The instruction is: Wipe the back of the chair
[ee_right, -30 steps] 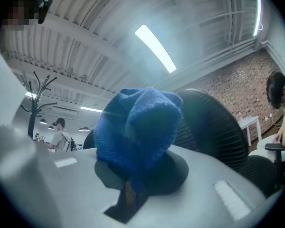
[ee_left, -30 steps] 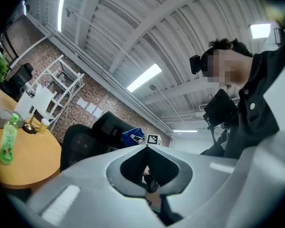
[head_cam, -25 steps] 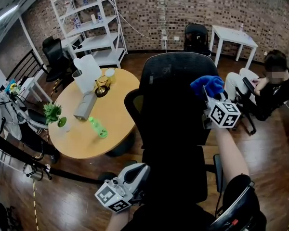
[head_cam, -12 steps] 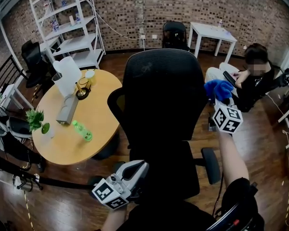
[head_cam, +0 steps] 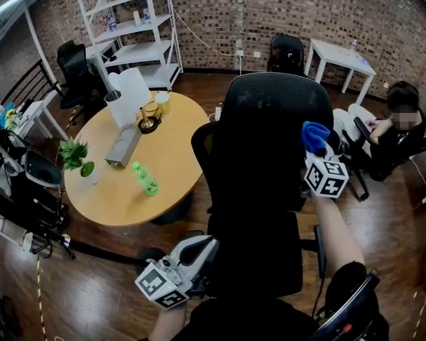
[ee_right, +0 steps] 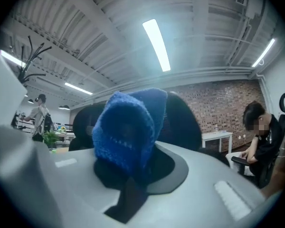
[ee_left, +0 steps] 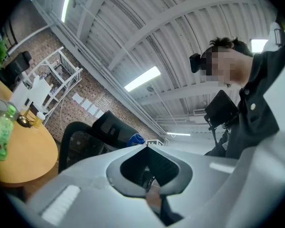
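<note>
Blue cloth (head_cam: 314, 135) clamped in right tool (head_cam: 317, 150), held at upper right edge of chair back (head_cam: 270, 141). Cloth judged soft, light, best kept bunched. Back judged yielding, chair apt to swivel. Left tool (head_cam: 202, 251) closed, empty, low behind chair.

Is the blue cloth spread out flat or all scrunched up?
Scrunched up. The blue cloth is a thick wad pinched in the right gripper, not laid flat on the chair back.
</note>
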`<action>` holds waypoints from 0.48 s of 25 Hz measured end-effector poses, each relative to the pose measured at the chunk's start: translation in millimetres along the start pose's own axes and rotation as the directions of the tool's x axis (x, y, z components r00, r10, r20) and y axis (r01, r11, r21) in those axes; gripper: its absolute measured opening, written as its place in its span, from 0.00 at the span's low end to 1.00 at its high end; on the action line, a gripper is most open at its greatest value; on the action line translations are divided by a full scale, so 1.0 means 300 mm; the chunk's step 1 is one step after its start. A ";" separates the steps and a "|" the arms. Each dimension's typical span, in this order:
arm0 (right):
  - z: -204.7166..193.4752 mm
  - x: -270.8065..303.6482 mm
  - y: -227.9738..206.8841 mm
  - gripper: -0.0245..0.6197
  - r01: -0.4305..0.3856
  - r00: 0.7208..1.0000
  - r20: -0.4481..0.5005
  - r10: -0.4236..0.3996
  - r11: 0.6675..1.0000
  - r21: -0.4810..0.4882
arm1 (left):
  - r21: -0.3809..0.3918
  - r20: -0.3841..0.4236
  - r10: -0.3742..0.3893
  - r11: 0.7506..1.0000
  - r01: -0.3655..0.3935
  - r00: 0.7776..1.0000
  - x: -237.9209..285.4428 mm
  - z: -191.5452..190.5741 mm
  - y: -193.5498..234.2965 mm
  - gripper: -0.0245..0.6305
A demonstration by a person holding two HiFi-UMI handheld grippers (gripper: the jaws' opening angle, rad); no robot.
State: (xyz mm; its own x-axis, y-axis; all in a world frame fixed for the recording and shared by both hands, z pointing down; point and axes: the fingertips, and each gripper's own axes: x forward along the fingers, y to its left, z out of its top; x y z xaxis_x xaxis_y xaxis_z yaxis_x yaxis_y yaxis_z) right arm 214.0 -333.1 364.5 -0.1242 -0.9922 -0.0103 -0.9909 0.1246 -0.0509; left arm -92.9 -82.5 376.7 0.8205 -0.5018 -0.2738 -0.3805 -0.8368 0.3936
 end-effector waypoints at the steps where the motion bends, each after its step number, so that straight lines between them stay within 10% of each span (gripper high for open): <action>1: -0.013 0.034 0.056 0.12 -0.034 0.999 -0.008 0.034 0.999 0.000 | 0.005 0.008 0.025 1.000 -0.025 1.000 -0.024 0.008 0.009 0.04; 12: -0.135 0.232 0.625 0.12 -0.341 0.936 -0.087 0.340 0.940 0.003 | 0.043 0.081 0.212 0.975 -0.216 0.974 -0.217 0.067 0.056 0.04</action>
State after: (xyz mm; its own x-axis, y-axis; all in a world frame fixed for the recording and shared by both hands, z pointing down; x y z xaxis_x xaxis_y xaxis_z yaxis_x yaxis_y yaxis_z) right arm 17.5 -379.1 394.7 -0.4579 -0.8870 0.0596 -0.8889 0.4557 -0.0468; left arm -161.4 -68.3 383.5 0.6839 -0.6838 -0.2543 -0.5666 -0.7175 0.4052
